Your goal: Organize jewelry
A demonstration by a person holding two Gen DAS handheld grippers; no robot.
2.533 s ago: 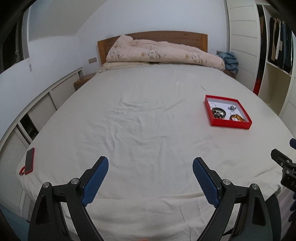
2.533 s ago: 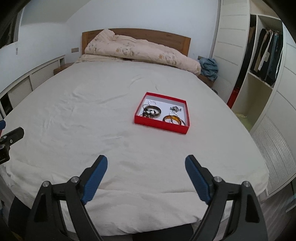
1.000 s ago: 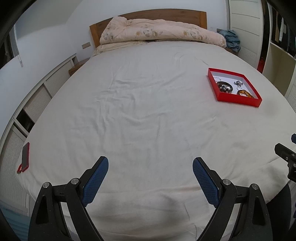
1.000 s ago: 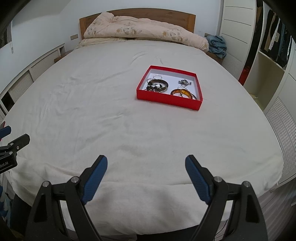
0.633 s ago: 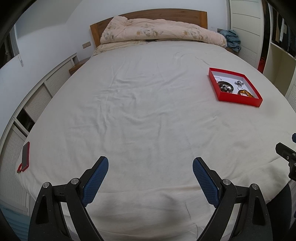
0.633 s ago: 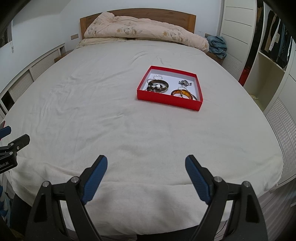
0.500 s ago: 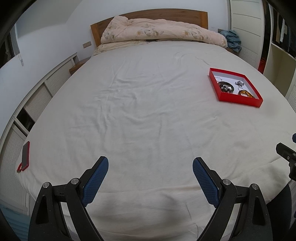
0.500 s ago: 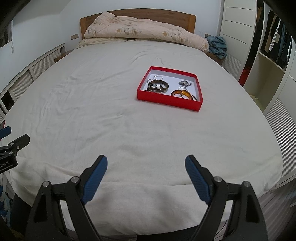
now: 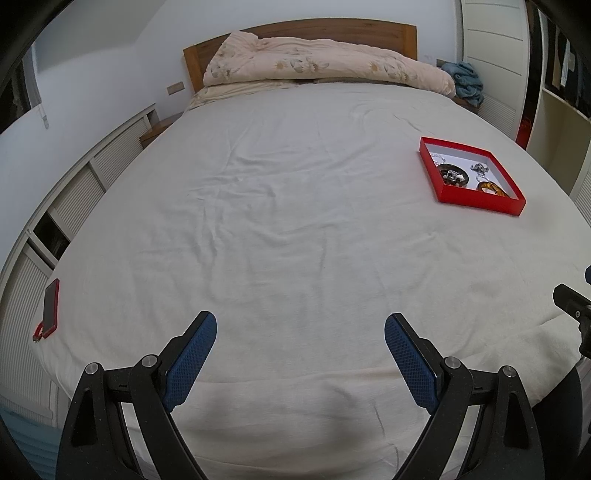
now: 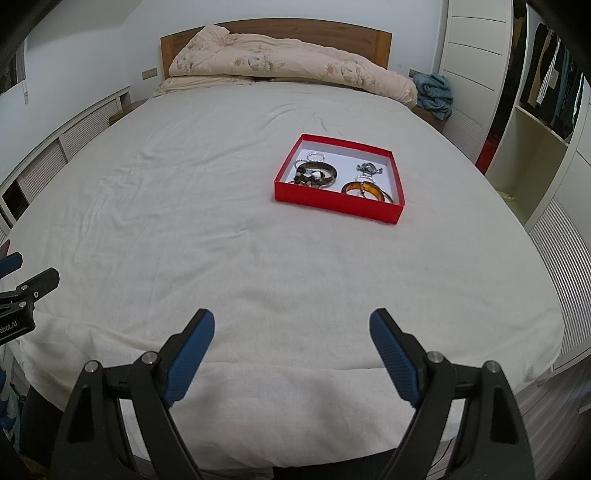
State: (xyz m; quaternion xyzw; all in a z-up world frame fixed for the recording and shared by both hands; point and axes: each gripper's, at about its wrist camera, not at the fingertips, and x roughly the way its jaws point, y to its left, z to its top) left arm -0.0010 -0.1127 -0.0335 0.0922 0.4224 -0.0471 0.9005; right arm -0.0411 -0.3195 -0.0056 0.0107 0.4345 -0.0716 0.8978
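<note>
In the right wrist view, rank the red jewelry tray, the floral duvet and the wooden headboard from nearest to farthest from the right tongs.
Measured from the open right tongs:
1. Red jewelry tray: mid-bed, slightly to the right, ahead of the tongs.
2. Floral duvet: bunched across the head of the bed.
3. Wooden headboard: against the wall, just behind the duvet.

Left gripper [image 9: 300, 338]: matte black angular finger arms, blue pads [image 9: 190, 360] with fine cross-hatch texture on inner faces, silver round screws [image 9: 149, 360] at the pivots behind the pads. Right gripper [image 10: 291, 334]: same build, black frame, blue textured pads [image 10: 395, 363], silver pivot screws [image 10: 433, 356]. White lettering ending "bot.AI" on the black body seen from the right wrist camera.
</note>
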